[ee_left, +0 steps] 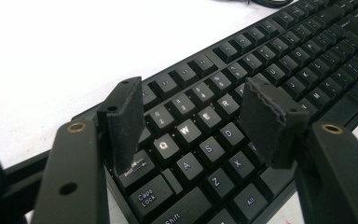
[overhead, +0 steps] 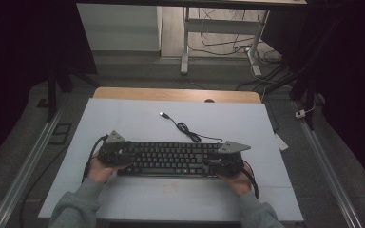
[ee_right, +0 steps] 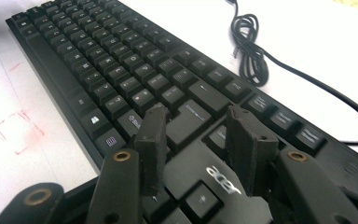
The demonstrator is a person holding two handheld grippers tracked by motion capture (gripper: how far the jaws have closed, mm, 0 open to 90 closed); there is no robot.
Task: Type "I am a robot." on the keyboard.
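The keyboard lay across the near half of the table. You held the left gripper and right gripper at opposite ends, jaws spread and holding nothing, poised to grasp both ends evenly.

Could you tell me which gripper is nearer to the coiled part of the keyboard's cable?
The right gripper. It sits over the keyboard's right end, with the coiled cable lying just behind that half. The left gripper is over the far left end, by the Q and Caps Lock keys.
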